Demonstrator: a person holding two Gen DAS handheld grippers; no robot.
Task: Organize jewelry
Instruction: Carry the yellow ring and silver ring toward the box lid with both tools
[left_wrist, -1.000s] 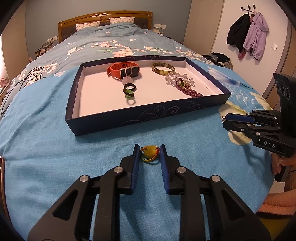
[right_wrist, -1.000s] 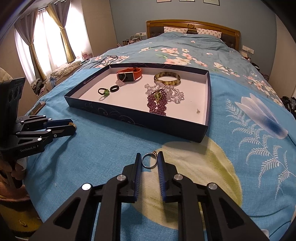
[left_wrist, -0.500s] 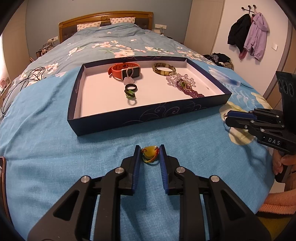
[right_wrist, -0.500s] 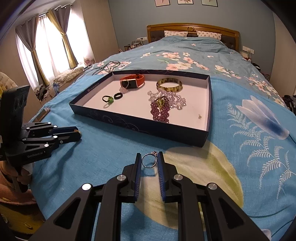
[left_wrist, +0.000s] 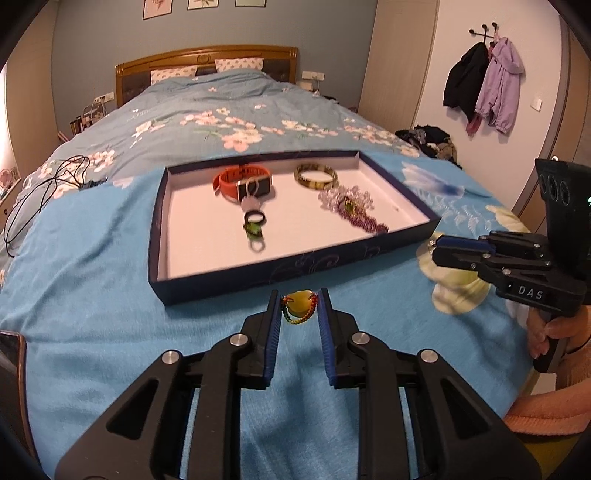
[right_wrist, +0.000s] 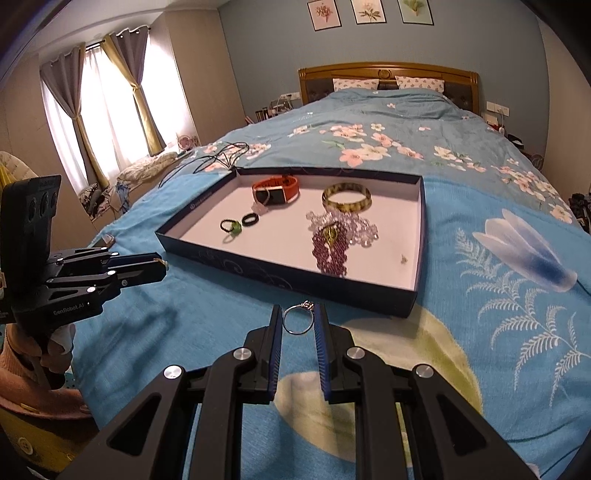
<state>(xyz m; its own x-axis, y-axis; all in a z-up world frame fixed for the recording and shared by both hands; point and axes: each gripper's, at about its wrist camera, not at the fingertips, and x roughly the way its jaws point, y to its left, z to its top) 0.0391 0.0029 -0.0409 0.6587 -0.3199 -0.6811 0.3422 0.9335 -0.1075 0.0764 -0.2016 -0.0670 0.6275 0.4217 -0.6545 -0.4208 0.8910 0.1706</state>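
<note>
My left gripper (left_wrist: 298, 306) is shut on a yellow stone pendant with a red-green braided cord (left_wrist: 300, 307), held above the blue bedspread just short of the tray's near wall. My right gripper (right_wrist: 298, 320) is shut on a thin silver ring (right_wrist: 297, 320), lifted near the tray's front right corner. The shallow dark blue tray (left_wrist: 295, 264) (right_wrist: 288, 275) lies on the bed. It holds an orange watch (left_wrist: 242, 181), a gold-green bangle (left_wrist: 316, 176), two small rings (left_wrist: 255, 223) and a heap of clear and purple beads (left_wrist: 351, 206). Each gripper shows in the other's view: the right one (left_wrist: 441, 245), the left one (right_wrist: 159, 267).
A black cable (left_wrist: 40, 192) lies on the bedspread left of the tray. A dark phone-like object (left_wrist: 11, 373) sits at the left bed edge. The headboard (right_wrist: 388, 75) and pillows are far behind. Jackets (left_wrist: 480, 92) hang on the right wall. Curtained windows (right_wrist: 99, 122) stand left.
Both grippers have risen with their pieces, so the tray looks lower and more of the room shows. The left one rose most in the last half second. Grips are unchanged.
</note>
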